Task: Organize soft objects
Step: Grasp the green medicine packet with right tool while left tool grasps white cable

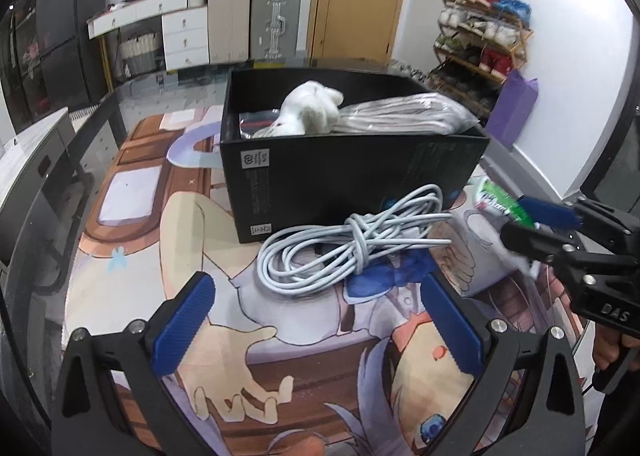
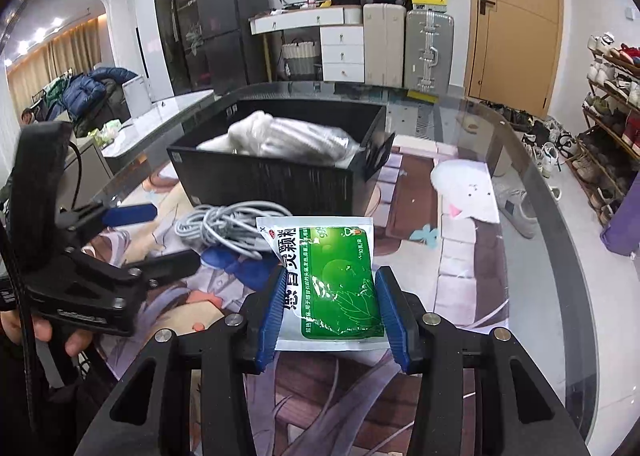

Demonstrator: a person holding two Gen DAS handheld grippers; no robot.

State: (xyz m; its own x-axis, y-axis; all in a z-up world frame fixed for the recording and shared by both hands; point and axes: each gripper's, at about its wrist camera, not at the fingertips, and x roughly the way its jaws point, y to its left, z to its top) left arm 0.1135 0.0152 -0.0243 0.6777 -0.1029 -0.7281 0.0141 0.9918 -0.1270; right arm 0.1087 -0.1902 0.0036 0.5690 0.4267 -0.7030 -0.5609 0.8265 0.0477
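Observation:
A black box (image 1: 340,171) stands on the printed mat and holds a white plush toy (image 1: 312,107) and a bagged white cloth bundle (image 1: 404,113); the box also shows in the right wrist view (image 2: 264,179). A coiled grey cable (image 1: 352,240) lies on the mat in front of the box, ahead of my open, empty left gripper (image 1: 316,320). My right gripper (image 2: 328,308) is shut on a green and white sachet (image 2: 332,280) and holds it above the mat, right of the cable (image 2: 232,228). The right gripper (image 1: 536,223) shows at the right edge of the left wrist view.
A white furry item (image 2: 468,191) lies on the mat right of the box. The glass table edge (image 2: 560,240) curves along the right. A shoe rack (image 1: 480,39), suitcases (image 1: 276,23) and a drawer unit (image 1: 186,35) stand beyond the table.

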